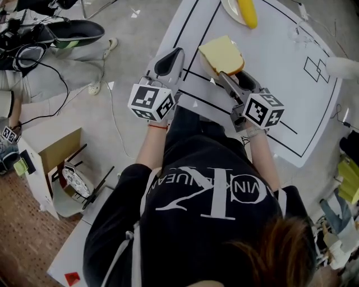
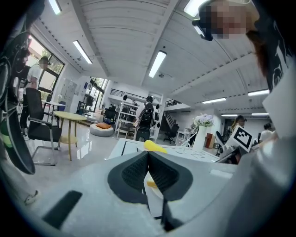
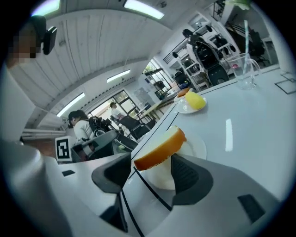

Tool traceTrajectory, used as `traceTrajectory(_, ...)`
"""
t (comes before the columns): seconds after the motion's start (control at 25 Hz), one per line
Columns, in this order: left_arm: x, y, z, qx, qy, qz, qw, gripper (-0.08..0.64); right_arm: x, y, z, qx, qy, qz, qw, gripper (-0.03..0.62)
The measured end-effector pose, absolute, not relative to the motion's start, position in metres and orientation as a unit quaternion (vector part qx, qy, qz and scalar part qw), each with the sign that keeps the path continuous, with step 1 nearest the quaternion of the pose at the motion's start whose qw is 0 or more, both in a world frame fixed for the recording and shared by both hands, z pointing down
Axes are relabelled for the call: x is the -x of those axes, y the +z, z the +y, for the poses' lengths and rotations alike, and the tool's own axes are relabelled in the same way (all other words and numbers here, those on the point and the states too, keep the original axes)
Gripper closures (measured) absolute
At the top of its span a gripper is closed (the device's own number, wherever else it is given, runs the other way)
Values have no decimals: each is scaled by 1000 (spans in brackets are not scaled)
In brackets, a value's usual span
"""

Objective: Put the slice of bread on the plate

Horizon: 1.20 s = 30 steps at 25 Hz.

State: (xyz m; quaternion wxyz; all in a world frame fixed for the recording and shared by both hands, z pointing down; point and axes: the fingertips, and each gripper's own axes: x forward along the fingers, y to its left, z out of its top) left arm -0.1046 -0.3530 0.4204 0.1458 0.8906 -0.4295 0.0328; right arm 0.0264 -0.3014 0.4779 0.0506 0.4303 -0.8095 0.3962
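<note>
- Judged nearly done: slice of bread already over the plate, covering most of it, with only a strip of white rim showing on the near-left side.
- Flanked by the right gripper at the plate's near rim. Released, with jaws spread wide: one well clear of the crust, the other just beside it, no pad seen pressing.
- Cannot tell whether lying fully flat. In the right gripper view the near edge looks lifted off the plate, perhaps propped against the nearer jaw, perhaps only a tilt of the camera.
- Left to do, as a guess: drawing the right gripper back from the plate without dragging the slice along, and a check that it settles inside the rim.
- No part for the left gripper: clenched shut on nothing, parked to the plate's left and apart from it.
- As for looks: a thick, roughly square slice, with pale yellowish crumb on the broad face and an orange-brown crust round the edge. Soft-looking and unbroken, with no topping.
- Beyond the plate, further up the table: a banana on a second plate, untouched and outside the job.
</note>
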Motion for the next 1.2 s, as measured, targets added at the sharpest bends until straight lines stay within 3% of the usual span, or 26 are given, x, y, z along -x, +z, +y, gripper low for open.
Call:
traceTrajectory(0.32, 105, 420, -351, -889, 29, -432, 147, 554, -29, 492, -293, -421, 366, -818, 140, 341)
traceTrajectory(1.2, 101, 415, -341, -889, 23, -433, 144, 554, -37, 493, -279, -423, 368, -812, 162, 339)
